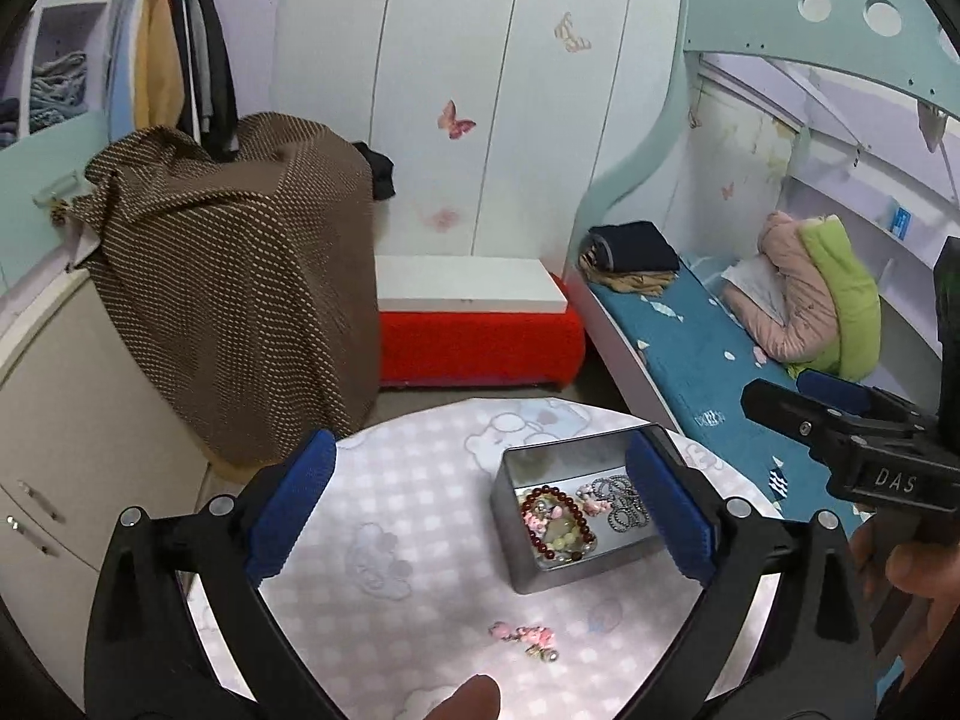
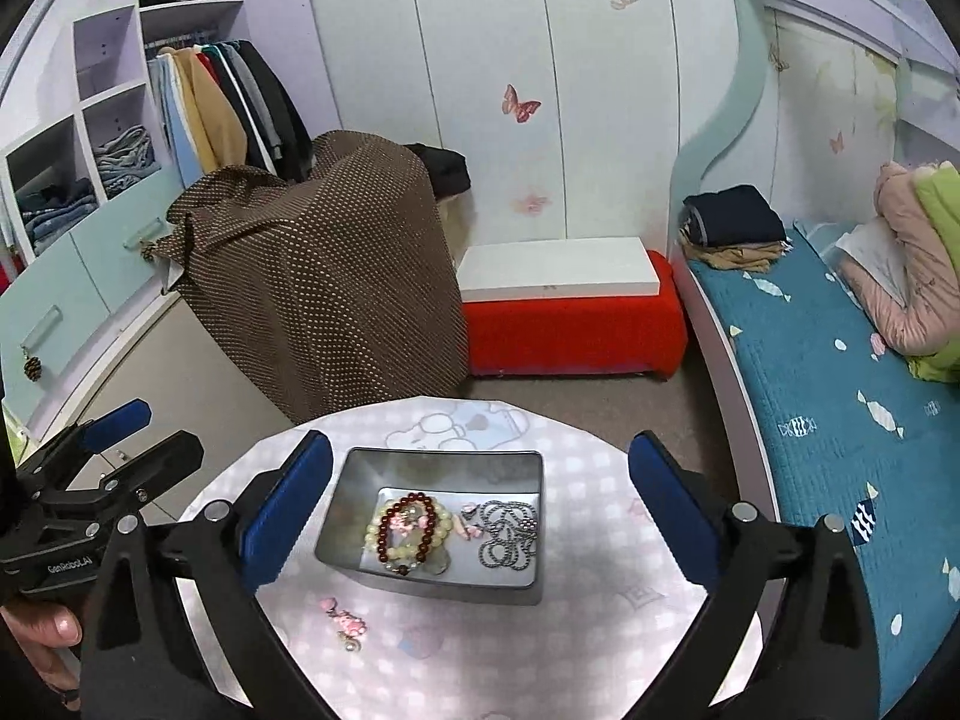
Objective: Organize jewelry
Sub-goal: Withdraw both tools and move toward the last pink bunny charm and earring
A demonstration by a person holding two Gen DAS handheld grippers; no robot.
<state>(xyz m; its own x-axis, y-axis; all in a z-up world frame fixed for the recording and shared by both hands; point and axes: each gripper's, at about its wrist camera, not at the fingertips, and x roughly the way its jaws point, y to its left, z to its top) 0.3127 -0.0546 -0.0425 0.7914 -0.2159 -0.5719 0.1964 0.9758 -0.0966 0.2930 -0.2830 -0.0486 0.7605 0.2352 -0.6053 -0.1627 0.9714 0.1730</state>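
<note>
Round table (image 2: 600, 630) under a pink checked cloth, carrying the whole job. Near its middle, an open metal tin (image 2: 354, 504), lid nowhere in sight.

Inside the tin, most of the work apparently done: a dark red bead bracelet (image 2: 393, 516) lying over a pale bead bracelet (image 2: 441, 531), a coiled silver ball chain (image 2: 510, 531) at the right, and a small pink trinket (image 2: 471, 525) between them. All resting on the tin floor, none hanging over the rim.

Left out: one pink charm (image 2: 345, 624), with a small ring at its near end, lying on the cloth just in front of the tin, apart from its wall. Judging by this, nearly finished, with that single piece to go in; whether a lid belongs to the job cannot be told.

Left gripper (image 1: 474, 510) spread wide, holding nothing, blue pads bracketing the tin and bare cloth in its own view. Right gripper (image 2: 480, 510) likewise spread wide and empty, the tin sitting between its pads in view but untouched. Both poised above the table, angled down.

Smallest item, then: the charm (image 1: 525, 639), near the table's front edge, close to a fingertip at the bottom of the left view.
</note>
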